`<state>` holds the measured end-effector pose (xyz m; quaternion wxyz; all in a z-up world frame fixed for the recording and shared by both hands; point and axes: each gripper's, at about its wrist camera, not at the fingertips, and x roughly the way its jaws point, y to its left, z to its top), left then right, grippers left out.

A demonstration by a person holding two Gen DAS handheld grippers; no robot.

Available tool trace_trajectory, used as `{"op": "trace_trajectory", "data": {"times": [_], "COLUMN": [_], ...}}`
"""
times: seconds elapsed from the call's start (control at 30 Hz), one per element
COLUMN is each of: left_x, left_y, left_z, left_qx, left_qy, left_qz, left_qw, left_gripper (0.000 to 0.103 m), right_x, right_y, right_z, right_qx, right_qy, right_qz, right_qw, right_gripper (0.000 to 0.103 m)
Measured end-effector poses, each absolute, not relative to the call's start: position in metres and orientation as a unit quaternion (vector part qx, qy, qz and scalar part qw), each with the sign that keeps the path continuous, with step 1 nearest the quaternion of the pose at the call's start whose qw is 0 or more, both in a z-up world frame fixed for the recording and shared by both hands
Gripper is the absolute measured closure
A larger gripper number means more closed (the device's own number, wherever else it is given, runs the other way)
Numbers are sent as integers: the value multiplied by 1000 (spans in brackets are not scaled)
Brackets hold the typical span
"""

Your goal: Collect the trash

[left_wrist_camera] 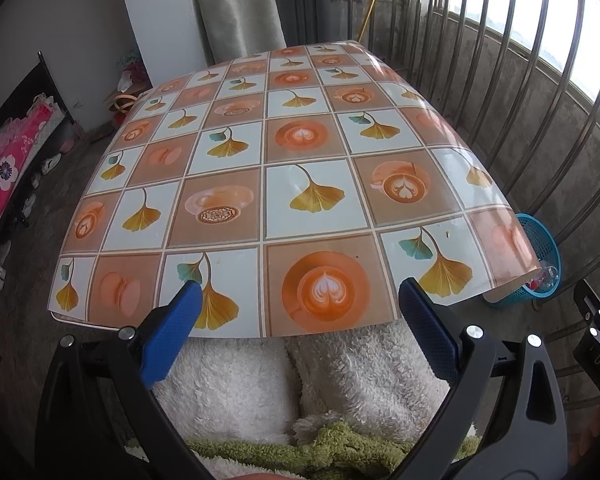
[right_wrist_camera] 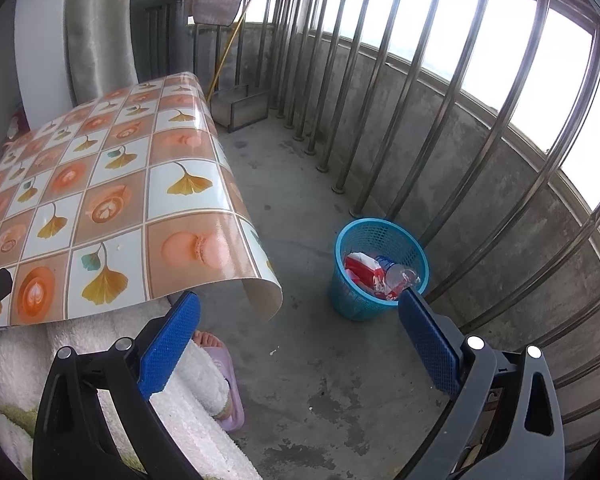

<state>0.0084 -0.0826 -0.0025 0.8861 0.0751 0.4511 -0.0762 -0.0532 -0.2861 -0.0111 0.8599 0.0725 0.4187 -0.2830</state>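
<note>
Both grippers, left gripper (left_wrist_camera: 300, 304) and right gripper (right_wrist_camera: 299, 312), hang with jaws spread and nothing between them, apparently because the table (left_wrist_camera: 316, 200) looks cleared. Trash (right_wrist_camera: 380, 276) sits inside the blue basket (right_wrist_camera: 352, 300) on the floor, off the table's right edge, near the railing.

The tablecloth (left_wrist_camera: 284, 184) is showing orange and pale blue checks with yellow ginkgo leaves and latte cups. The basket (right_wrist_camera: 352, 292) is showing turquoise mesh, holding red-and-white wrappers (right_wrist_camera: 360, 270). Blue pads (right_wrist_camera: 168, 348) are lining black grippers.
</note>
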Motion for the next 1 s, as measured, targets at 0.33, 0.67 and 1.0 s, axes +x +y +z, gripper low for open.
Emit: {"op": "trace_trajectory", "data": {"times": [0.33,0.67,1.0], "left_x": [11,12,11], "left_y": [-82,-82,-82], "left_z": [-2,-1,-3], "left_qx": [76,76,77], "left_qy": [451,452,453], "left_qz": [-77,-78,-77], "left_qw": [886,885,885], "left_gripper": [9,9,9], "right_x": [-50,-50,-49], "right_y": [-284,-283,-283], "right_z": [-10,-10,-10], "right_qx": [70,69,71], "right_qy": [418,418,418], "right_qz": [-281,-281,-282], "right_qw": [861,861,861], "right_gripper": [6,6,6]}}
